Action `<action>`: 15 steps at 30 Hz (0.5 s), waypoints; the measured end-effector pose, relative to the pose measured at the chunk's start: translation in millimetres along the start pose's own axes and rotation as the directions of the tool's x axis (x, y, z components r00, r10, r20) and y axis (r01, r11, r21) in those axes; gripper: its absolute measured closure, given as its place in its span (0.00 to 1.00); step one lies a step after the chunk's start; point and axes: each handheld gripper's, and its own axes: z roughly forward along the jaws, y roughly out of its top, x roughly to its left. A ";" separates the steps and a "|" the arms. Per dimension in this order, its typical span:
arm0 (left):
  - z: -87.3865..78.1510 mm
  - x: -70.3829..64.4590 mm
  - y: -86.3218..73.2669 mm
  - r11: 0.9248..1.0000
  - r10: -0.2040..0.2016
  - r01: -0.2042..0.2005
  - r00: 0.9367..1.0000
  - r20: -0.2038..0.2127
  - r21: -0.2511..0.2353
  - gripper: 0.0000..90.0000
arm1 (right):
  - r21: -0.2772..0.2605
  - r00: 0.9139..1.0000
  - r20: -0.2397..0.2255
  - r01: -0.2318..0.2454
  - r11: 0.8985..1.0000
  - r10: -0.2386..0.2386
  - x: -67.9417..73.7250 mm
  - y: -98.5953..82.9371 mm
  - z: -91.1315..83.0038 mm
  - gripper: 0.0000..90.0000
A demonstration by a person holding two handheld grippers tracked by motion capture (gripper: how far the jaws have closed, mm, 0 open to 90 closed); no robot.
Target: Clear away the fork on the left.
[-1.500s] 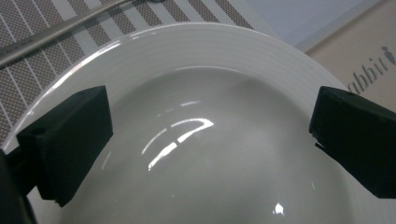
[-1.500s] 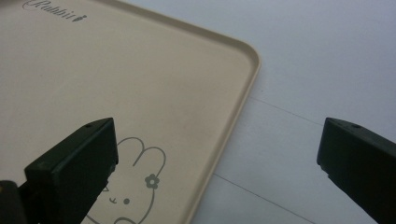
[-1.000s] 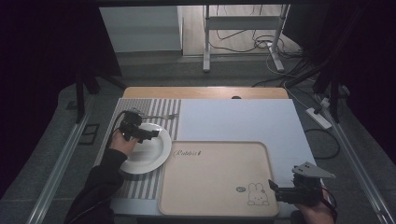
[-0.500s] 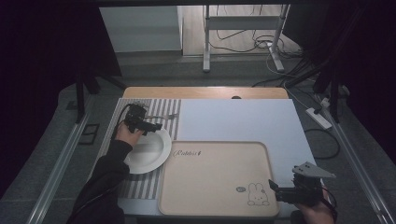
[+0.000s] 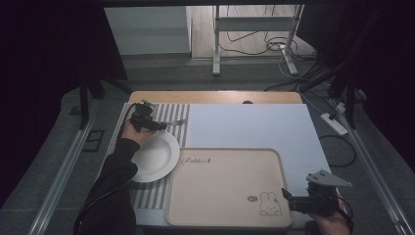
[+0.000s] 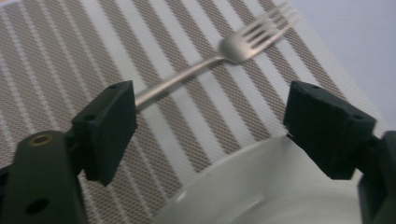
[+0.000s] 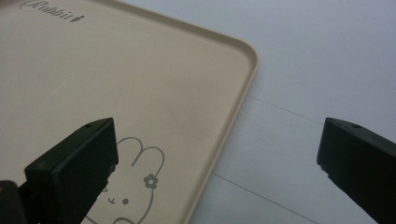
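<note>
A white plate (image 5: 154, 156) rests on a striped placemat (image 5: 166, 115) at the table's left. Beyond the plate lies a metal fork (image 5: 175, 122), tines pointing right. My left gripper (image 5: 159, 126) hovers open over the plate's far rim, just short of the fork's handle; in the left gripper view the fork (image 6: 219, 58) lies beyond the spread jaws and the plate (image 6: 261, 191) is below. A beige tray (image 5: 225, 183) with a rabbit drawing sits at the front centre. My right gripper (image 5: 288, 196) stands open by the tray's near right corner (image 7: 233, 112), holding nothing.
A pale blue mat (image 5: 254, 125) covers the table's middle and right. The wooden table edge (image 5: 215, 97) runs along the back. A power strip (image 5: 332, 123) and cables lie on the floor to the right, and a metal stand (image 5: 254, 34) is behind.
My left gripper has moved away from the person, from above the plate's middle to its far rim near the fork. The right gripper has stayed put.
</note>
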 end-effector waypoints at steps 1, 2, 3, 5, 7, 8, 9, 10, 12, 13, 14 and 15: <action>0.0 0.0 0.0 1.000 0.000 0.000 1.000 0.000 0.000 0.27 | 0.000 1.000 0.000 0.000 1.000 0.000 0.0 0.0 0.0 0.00; -1.5 5.8 0.9 1.000 -0.008 0.008 1.000 -0.013 0.001 0.34 | 0.002 1.000 0.000 0.000 1.000 0.000 0.0 0.1 0.1 0.00; -2.4 9.1 1.4 1.000 -0.012 0.012 1.000 -0.019 0.004 0.39 | 0.005 1.000 0.001 0.000 1.000 0.000 0.0 0.2 0.0 0.00; -2.9 12.5 1.4 1.000 -0.016 0.016 1.000 -0.017 0.003 0.55 | 0.005 1.000 0.001 0.002 1.000 -0.002 0.2 0.2 0.1 0.00; -3.3 18.6 1.8 1.000 -0.029 0.029 0.999 -0.022 0.008 0.68 | 0.005 1.000 0.001 0.003 1.000 -0.003 0.3 0.2 0.1 0.00; -2.7 24.1 2.0 0.999 -0.049 0.049 0.999 -0.001 0.008 0.77 | 0.004 1.000 0.003 0.002 1.000 -0.002 0.4 0.2 0.2 0.00; -2.7 24.1 2.0 0.999 -0.049 0.049 0.999 -0.001 0.008 0.84 | 0.004 1.000 0.003 0.002 1.000 -0.002 0.4 0.2 0.2 0.00; -2.2 26.2 2.5 0.998 -0.058 0.058 0.998 0.001 0.008 0.93 | 0.004 1.000 0.003 0.001 1.000 -0.001 0.4 0.2 0.3 0.00; 1.1 29.8 4.6 0.998 -0.066 0.066 0.998 0.006 0.009 0.99 | 0.004 1.000 0.003 0.000 1.000 0.000 0.3 0.2 0.3 0.00; 1.1 29.8 4.6 0.998 -0.066 0.066 0.998 0.006 0.009 0.99 | 0.004 1.000 0.003 0.000 1.000 0.000 0.3 0.2 0.3 0.00; 5.4 30.3 7.1 0.998 -0.064 0.064 0.998 -0.009 0.028 0.99 | 0.005 1.000 0.002 0.001 1.000 -0.001 0.2 0.2 0.1 0.00; 5.4 30.3 7.1 0.998 -0.064 0.064 0.998 -0.009 0.028 0.99 | 0.005 1.000 0.002 0.001 1.000 -0.001 0.2 0.2 0.1 0.00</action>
